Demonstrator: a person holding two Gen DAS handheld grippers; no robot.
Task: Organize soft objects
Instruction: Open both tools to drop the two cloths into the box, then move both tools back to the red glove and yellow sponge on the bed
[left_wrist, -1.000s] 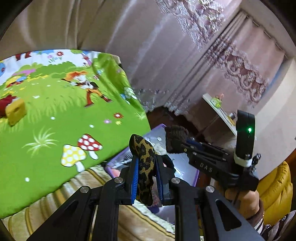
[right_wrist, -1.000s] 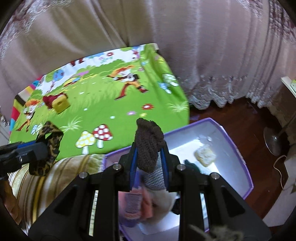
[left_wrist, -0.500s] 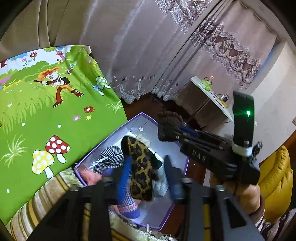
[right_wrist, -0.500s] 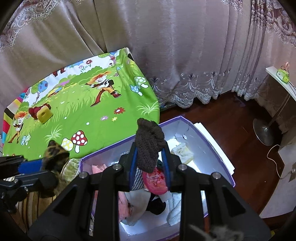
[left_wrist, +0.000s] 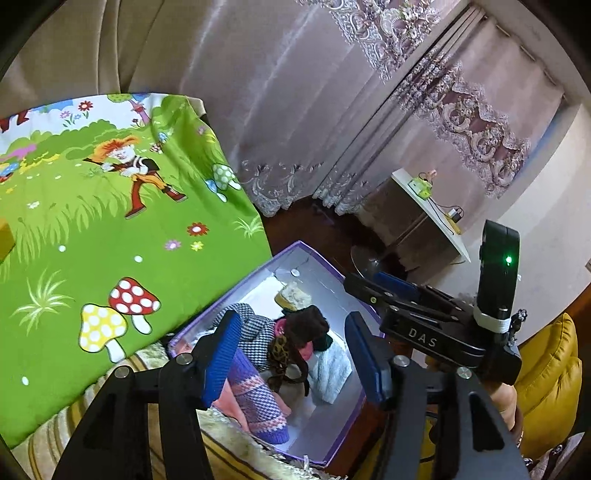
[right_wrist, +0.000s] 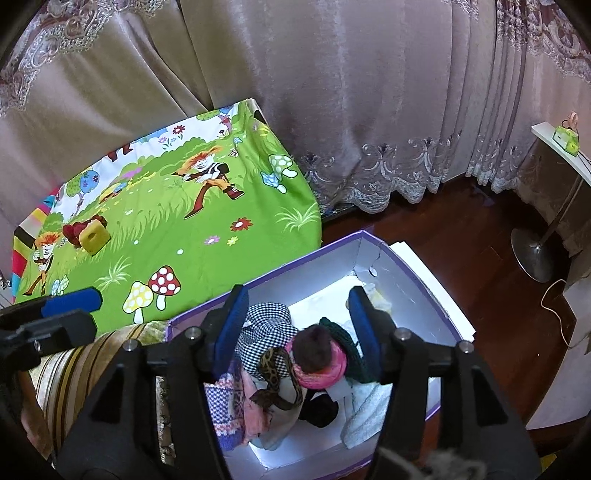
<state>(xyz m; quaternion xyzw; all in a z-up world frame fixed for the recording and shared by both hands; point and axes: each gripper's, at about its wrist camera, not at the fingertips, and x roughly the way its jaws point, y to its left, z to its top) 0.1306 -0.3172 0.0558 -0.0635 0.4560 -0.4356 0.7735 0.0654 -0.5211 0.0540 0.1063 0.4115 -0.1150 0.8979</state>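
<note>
A purple box (left_wrist: 255, 275) (right_wrist: 332, 247) with a white inside holds several soft clothes. On top of the pile lie a leopard-print sock (left_wrist: 279, 349) (right_wrist: 275, 363) and a dark brown knit sock (left_wrist: 306, 325) (right_wrist: 314, 345), both loose. My left gripper (left_wrist: 291, 321) hangs above the box, its jaws opening with nothing between the blue pads. My right gripper (right_wrist: 298, 295) also hovers over the box, its jaws opening and empty. In the left wrist view the right gripper (left_wrist: 365, 280) sits over the box's far right rim. The left gripper (right_wrist: 88, 312) shows at the left edge of the right wrist view.
A green cartoon-print cloth (right_wrist: 166, 221) lies left of the box, with a yellow foam cube (right_wrist: 92, 238) and a red item on it. A striped cushion edge (right_wrist: 85, 354) borders the box. Curtains, a lamp base (right_wrist: 535, 254), a side table (left_wrist: 428, 206) and a yellow seat (left_wrist: 546, 369) surround it.
Both grippers moved over the box and opened. The leopard-print sock left the left gripper and the brown knit sock left the right one; both now lie in the box.
</note>
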